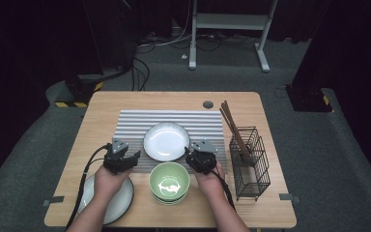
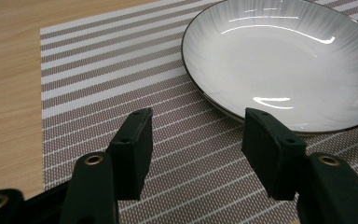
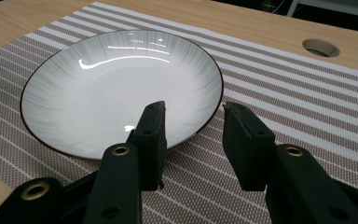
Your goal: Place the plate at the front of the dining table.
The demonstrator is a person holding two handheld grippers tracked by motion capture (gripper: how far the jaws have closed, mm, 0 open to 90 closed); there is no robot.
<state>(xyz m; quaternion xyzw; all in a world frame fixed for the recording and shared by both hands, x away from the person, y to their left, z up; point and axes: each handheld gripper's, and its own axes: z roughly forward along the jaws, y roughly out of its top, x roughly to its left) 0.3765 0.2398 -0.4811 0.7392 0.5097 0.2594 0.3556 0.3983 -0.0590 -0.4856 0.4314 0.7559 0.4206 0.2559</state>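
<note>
A white plate [image 1: 166, 140] with a thin dark rim lies on the striped placemat [image 1: 135, 121] in the middle of the table. My left gripper [image 1: 125, 155] hovers just left of the plate [image 2: 279, 60], jaws open and empty above the mat [image 2: 121, 79]. My right gripper [image 1: 199, 155] sits at the plate's right edge, open, with the plate's rim [image 3: 121, 88] in front of its left jaw. A green bowl [image 1: 169, 181] stands between my two hands near the front edge.
A dark-rimmed grey plate [image 1: 118, 200] lies under my left forearm at the front left. A black wire caddy [image 1: 249, 162] holding chopsticks [image 1: 234, 128] stands at the right. A round cable hole [image 3: 320, 47] sits in the table behind the mat.
</note>
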